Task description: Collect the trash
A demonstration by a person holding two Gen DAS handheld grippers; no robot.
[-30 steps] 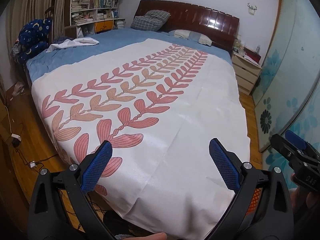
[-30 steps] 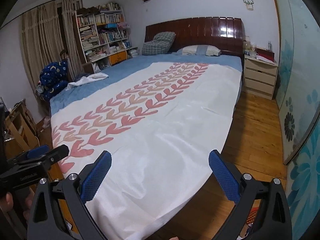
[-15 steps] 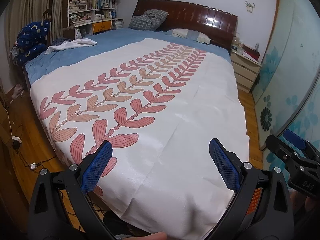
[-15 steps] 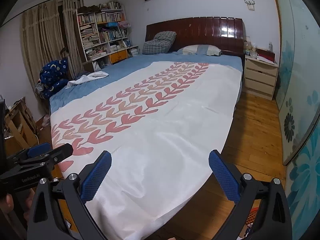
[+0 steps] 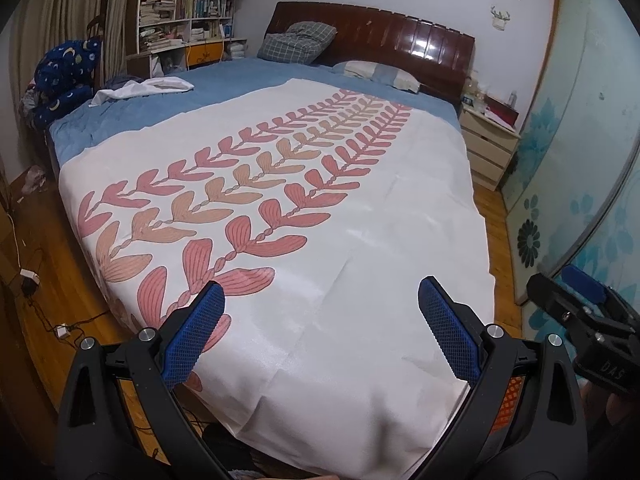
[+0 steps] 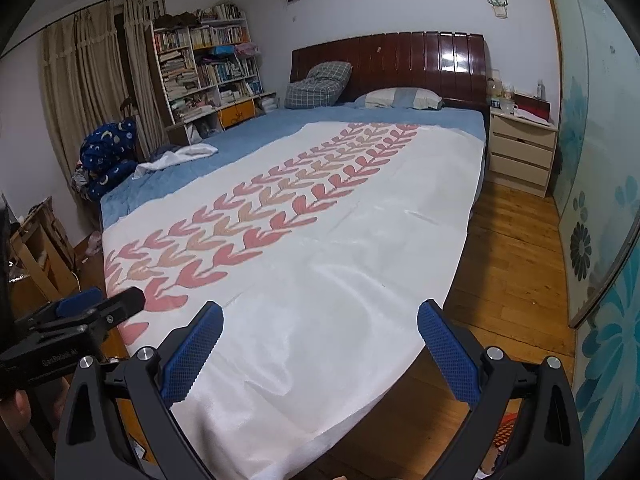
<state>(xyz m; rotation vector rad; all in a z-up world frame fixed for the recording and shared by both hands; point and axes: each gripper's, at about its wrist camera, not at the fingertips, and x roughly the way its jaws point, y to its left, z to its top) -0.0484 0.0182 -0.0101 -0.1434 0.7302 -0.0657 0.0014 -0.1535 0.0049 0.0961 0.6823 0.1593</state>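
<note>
No piece of trash can be picked out with certainty; the likeliest candidate is a small crumpled scrap (image 5: 34,178) seen on the wooden floor (image 5: 60,280) beside the bed's far left corner, too small for a long axis to be judged. It lies ahead and well to the left of both claws, so the left gripper (image 5: 320,332) is judged the nearer. That gripper is held wide apart with nothing between its blue pads, over the foot edge of the white leaf-printed cover (image 5: 360,260). The right gripper (image 6: 320,344) is likewise spread wide and empty, over the cover's right foot corner. A white cloth (image 5: 144,88) lies at the bed's left edge, probably laundry
</note>
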